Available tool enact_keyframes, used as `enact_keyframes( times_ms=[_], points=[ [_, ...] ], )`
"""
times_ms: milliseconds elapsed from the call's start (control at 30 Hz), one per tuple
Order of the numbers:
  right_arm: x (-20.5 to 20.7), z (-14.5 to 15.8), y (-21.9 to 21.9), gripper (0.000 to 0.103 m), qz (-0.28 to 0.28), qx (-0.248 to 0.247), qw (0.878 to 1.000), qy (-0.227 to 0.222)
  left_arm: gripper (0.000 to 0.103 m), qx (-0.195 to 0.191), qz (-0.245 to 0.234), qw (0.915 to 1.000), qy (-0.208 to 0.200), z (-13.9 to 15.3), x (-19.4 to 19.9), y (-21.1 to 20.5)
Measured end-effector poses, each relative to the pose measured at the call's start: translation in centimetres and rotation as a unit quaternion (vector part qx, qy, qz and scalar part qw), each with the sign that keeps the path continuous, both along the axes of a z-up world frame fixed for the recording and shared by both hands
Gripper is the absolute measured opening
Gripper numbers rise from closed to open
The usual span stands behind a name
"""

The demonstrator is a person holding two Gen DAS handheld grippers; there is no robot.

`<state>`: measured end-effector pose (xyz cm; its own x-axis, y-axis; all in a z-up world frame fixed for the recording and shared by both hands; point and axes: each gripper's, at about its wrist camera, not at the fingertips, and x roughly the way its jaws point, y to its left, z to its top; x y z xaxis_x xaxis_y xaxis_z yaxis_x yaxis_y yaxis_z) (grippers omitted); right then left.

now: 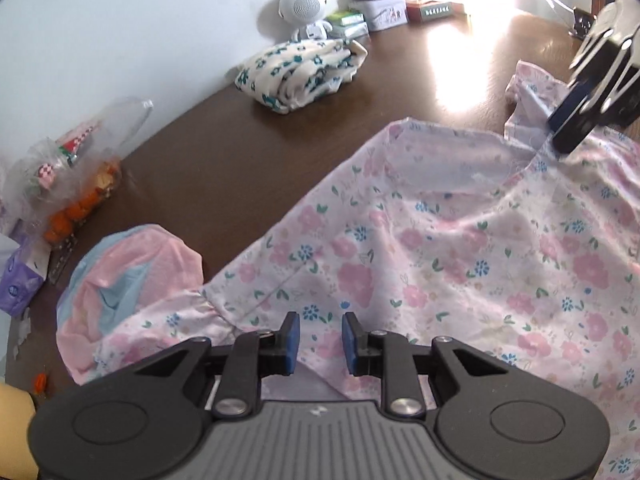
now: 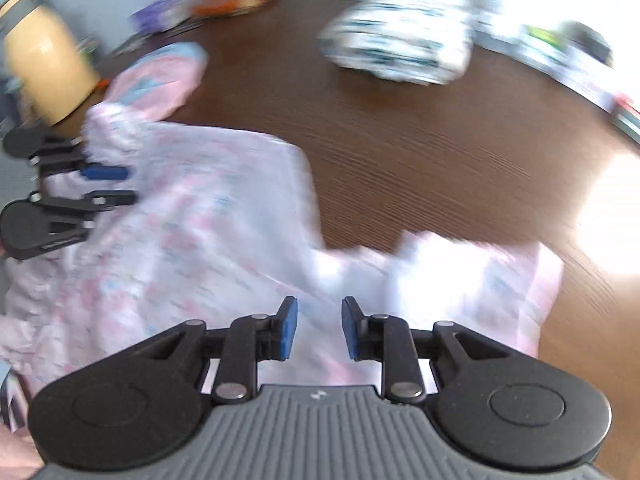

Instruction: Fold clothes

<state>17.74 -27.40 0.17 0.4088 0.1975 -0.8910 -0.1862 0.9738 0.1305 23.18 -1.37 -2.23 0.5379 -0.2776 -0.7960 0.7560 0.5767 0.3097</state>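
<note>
We see a floral garment spread on the table, a folded garment behind it by the wall, a crumpled cloth to its left, boxes at the back.

No legible txt anywhere.
</note>
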Motion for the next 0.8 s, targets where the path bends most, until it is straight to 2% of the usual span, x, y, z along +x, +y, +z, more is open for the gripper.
enact_keyframes(
  times_ms=[100, 200, 400, 467, 533, 567, 800],
  points=[
    [-2.2, -0.1, -4.4, 0.024, -0.072, -0.008, 0.997, 0.004, 0.022, 0.001, 0.004, 1.0000, 0.000, -0.1, 0.0, -0.1],
    [-3.3, -0.6, -7.2, 0.025, -0.112, -0.001, 0.994, 0.015, 0.022, 0.003, 0.010, 0.9999, -0.003, 0.2, -0.1, -0.1],
    [-2.8, -2.1, -8.5, 0.025, -0.120, 0.034, 0.992, 0.027, 0.022, 0.004, 0.014, 0.9999, -0.009, 1.1, -1.1, -0.3],
    [-2.5, -2.1, -8.6, 0.021, -0.119, 0.043, 0.992, 0.027, 0.022, 0.011, 0.014, 0.9998, -0.007, 0.8, -1.3, -0.4],
    [-2.5, -2.3, -8.6, 0.005, -0.116, 0.050, 0.992, 0.029, 0.022, 0.015, 0.016, 0.9998, -0.003, 0.5, -1.3, -0.4],
    [-2.5, -2.4, -8.4, 0.002, -0.115, 0.051, 0.992, 0.031, 0.022, 0.017, 0.017, 0.9997, -0.001, 0.3, -1.2, -0.5],
    [-3.0, -2.3, -9.8, 0.000, -0.141, 0.049, 0.989, 0.023, 0.022, 0.021, 0.021, 0.9996, -0.003, 0.0, -1.0, -0.5]
  ],
)
